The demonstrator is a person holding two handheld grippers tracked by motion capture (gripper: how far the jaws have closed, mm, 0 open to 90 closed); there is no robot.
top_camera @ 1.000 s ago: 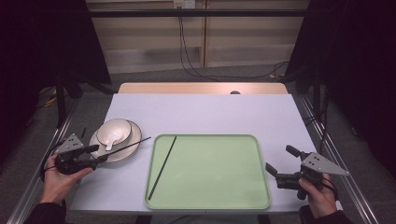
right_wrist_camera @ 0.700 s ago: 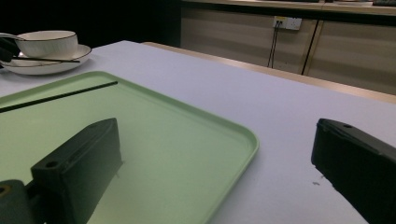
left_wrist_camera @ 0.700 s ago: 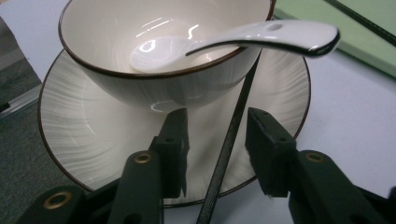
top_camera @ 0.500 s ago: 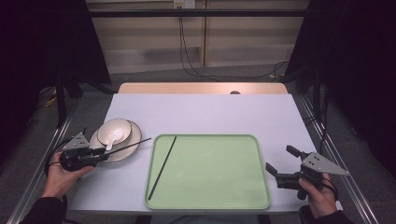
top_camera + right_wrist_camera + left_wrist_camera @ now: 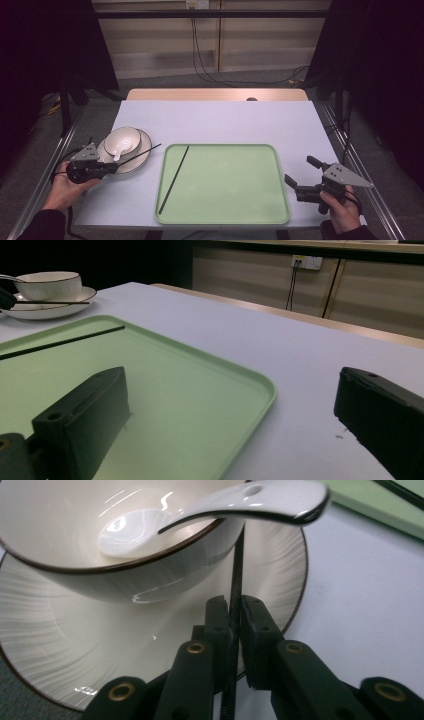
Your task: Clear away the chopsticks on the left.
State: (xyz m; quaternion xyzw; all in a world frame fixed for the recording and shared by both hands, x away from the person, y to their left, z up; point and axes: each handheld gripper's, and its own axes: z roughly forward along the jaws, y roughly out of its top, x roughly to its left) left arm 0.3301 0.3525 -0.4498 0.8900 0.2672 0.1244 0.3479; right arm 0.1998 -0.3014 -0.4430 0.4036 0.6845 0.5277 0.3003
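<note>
A black chopstick (image 5: 238,560) is pinched between the jaws of my left gripper (image 5: 232,617), which is shut on it. It runs forward over a white plate (image 5: 75,650), under the handle of a white spoon (image 5: 250,500) that rests in a white bowl (image 5: 60,525). From above, my left gripper (image 5: 111,167) sits at the plate's (image 5: 135,161) near edge, beside the bowl (image 5: 122,140), and the held chopstick (image 5: 145,151) points toward the green tray (image 5: 235,200). A second chopstick (image 5: 175,177) lies on the tray's left side. My right gripper (image 5: 301,175) is open, right of the tray.
The pale table top (image 5: 225,120) has free room behind the tray. In the right gripper view the tray (image 5: 190,385) fills the space ahead of my open right gripper (image 5: 232,385), with its chopstick (image 5: 60,342) and the bowl (image 5: 47,285) far left.
My left gripper has edged slightly to the right with the chopstick still in it. The right gripper has not moved.
</note>
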